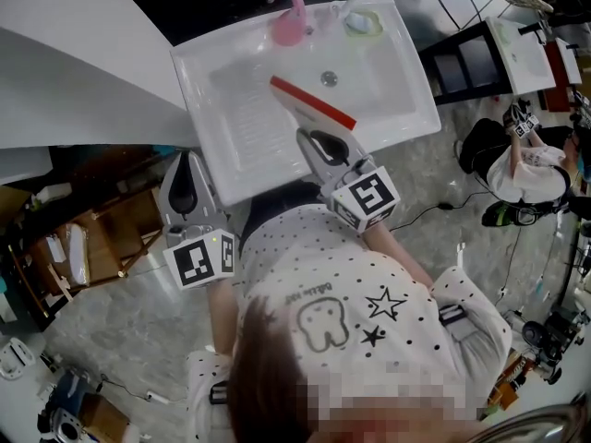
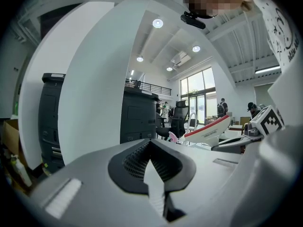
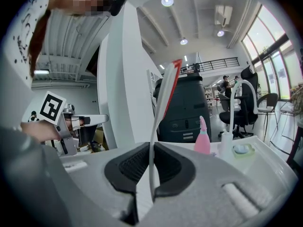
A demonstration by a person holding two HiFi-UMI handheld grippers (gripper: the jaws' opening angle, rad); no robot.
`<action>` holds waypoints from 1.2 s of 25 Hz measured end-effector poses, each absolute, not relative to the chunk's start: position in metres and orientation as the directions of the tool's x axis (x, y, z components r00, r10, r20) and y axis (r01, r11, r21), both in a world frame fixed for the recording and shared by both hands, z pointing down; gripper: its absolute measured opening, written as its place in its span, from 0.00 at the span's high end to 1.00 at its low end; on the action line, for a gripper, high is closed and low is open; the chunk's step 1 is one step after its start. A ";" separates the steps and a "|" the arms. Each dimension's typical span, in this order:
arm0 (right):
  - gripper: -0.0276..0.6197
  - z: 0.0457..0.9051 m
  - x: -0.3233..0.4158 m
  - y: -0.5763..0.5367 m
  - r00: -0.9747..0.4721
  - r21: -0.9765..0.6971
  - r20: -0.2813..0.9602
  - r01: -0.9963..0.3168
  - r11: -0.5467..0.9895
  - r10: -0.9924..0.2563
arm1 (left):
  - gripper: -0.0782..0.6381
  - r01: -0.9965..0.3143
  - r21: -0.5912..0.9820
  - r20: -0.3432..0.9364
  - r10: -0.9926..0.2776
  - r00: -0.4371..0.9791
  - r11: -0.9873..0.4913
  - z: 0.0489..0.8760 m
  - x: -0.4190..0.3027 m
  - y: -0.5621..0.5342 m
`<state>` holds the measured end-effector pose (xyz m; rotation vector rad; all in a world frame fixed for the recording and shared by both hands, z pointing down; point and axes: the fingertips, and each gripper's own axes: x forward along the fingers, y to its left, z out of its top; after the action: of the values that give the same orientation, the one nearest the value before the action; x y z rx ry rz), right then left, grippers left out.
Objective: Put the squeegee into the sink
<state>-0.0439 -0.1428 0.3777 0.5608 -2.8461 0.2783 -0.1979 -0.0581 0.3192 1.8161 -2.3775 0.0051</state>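
Observation:
The squeegee (image 1: 314,107), white with a red blade edge, hangs over the basin of the white sink (image 1: 406,63). My right gripper (image 1: 319,141) is shut on its handle. In the right gripper view the squeegee (image 3: 163,98) stands up edge-on from between the black pads of the right gripper (image 3: 151,174). My left gripper (image 1: 187,169) hovers off the sink's front left corner, shut with nothing in it. In the left gripper view the left gripper (image 2: 154,169) has its pads together, and the squeegee (image 2: 210,130) shows to the right.
A pink bottle (image 1: 291,21) and a green soap dish (image 1: 363,21) stand on the sink's back rim by the tap. A white wall panel (image 1: 83,72) runs along the left. Boxes and shelves (image 1: 83,247) fill the lower left. Another person (image 1: 526,169) crouches at right.

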 end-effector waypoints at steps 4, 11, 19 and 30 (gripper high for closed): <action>0.92 0.383 -0.052 -0.142 -0.907 -0.174 0.263 -0.379 0.909 -0.329 | 0.91 -0.959 0.086 0.126 -0.958 -0.257 0.269 0.321 -0.201 -0.055; 0.93 0.387 -0.072 -0.152 -0.918 -0.238 0.257 -0.364 0.901 -0.303 | 0.91 -0.956 0.070 0.124 -0.953 -0.275 0.285 0.317 -0.209 -0.048; 0.92 0.406 -0.110 -0.153 -0.929 -0.373 0.271 -0.344 0.861 -0.254 | 0.91 -0.958 0.080 0.123 -0.957 -0.264 0.275 0.320 -0.223 -0.041; 0.93 0.474 -0.153 -0.157 -0.886 -0.411 0.411 -0.388 0.825 -0.212 | 0.91 -0.959 0.087 0.120 -0.959 -0.258 0.269 0.323 -0.248 -0.034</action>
<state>-0.1527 -0.1566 0.4740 0.4529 -2.6573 0.7054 -0.2479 -0.0344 0.3229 1.8139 -2.3800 0.0054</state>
